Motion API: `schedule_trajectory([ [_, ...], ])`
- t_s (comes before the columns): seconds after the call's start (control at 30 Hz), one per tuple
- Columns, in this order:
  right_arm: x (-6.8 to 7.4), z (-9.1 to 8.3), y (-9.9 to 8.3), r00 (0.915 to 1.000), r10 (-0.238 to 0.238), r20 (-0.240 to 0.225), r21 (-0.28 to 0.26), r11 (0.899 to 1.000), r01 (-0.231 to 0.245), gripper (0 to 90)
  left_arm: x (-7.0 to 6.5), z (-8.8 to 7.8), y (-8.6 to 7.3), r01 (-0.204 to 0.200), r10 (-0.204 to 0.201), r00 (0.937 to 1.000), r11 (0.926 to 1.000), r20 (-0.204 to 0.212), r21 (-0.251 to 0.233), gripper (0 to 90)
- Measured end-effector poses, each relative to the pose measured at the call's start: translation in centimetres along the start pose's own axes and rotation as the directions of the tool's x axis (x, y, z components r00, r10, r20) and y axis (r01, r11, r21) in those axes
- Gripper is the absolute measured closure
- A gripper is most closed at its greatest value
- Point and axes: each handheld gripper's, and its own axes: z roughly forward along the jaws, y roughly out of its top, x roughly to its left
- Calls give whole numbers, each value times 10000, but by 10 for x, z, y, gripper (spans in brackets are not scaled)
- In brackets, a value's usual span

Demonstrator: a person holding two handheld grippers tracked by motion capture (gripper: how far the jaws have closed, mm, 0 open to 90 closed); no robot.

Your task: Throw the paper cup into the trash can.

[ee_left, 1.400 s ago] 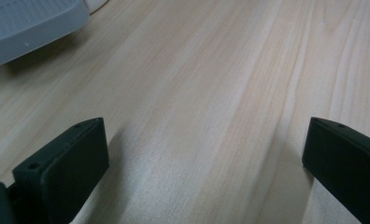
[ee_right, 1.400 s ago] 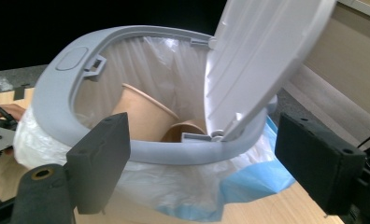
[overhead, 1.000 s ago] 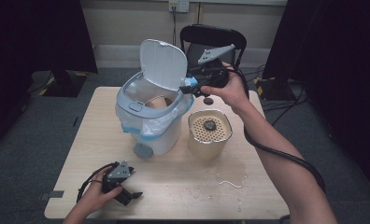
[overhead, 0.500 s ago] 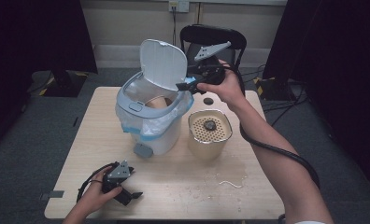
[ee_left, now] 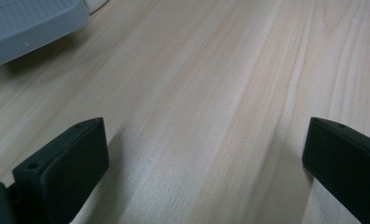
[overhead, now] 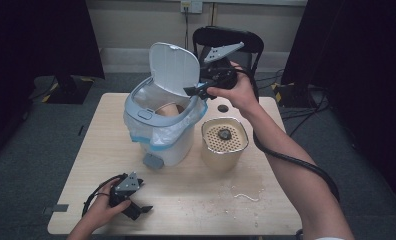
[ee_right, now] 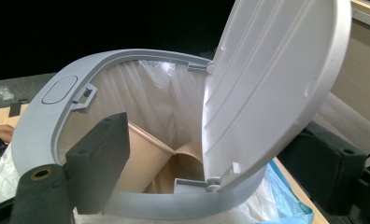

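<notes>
A white bin (overhead: 161, 145) with a grey rim (ee_right: 47, 121) and a plastic liner stands mid-table, its lid (overhead: 176, 67) raised upright. Brown paper cups (ee_right: 145, 158) lie inside. My right gripper (overhead: 196, 91) hovers at the bin's right rim beside the lid, with its jaws wide open. In the right gripper view (ee_right: 211, 172) the lid's lower edge (ee_right: 272, 79) stands between the jaws without either pad pressing on it. My left gripper (overhead: 141, 210) rests open on the table near the front left, and nothing lies between its jaws (ee_left: 204, 158).
A beige tub (overhead: 225, 150) with a perforated insert and a dark lump (overhead: 224, 133) on it stands right of the bin. A small dark disc (overhead: 222, 108) lies behind it. Crumbs (overhead: 246, 196) are scattered front right. A black chair (overhead: 226, 37) stands behind the table. The bin's grey pedal (ee_left: 29, 23) faces the left gripper.
My right hand has edged slightly left toward the lid. The lid, the bin and the left gripper have not moved.
</notes>
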Motion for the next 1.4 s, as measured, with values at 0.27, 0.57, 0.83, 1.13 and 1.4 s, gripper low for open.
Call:
schedule_trajectory([
  [0.27, 8, 0, 1, 9995, -142, -292, -129, 9998, 138, 208, 0, 0, 0, 1, -1, 10000, 10000, -1, 0, 0],
  [0.57, 18, 7, 0, 9980, -399, -484, 17, 9992, 400, 173, 0, 0, 0, 0, 0, 10000, 10000, 1, 11, 0],
  [0.83, 20, 8, 3, 9979, -491, -431, 95, 9987, 495, 162, 0, 0, 0, -1, 1, 10000, 10000, 1, 0, 0],
  [1.13, 26, 5, 8, 9967, -619, -524, -125, 9980, 614, 177, 0, 0, 0, 2, -2, 10000, 10000, 3, 3, 0],
  [1.4, 35, 8, 6, 9909, -931, -971, 165, 9953, 952, 238, 0, 0, 0, 3, -3, 10000, 10000, 3, -1, 0],
])
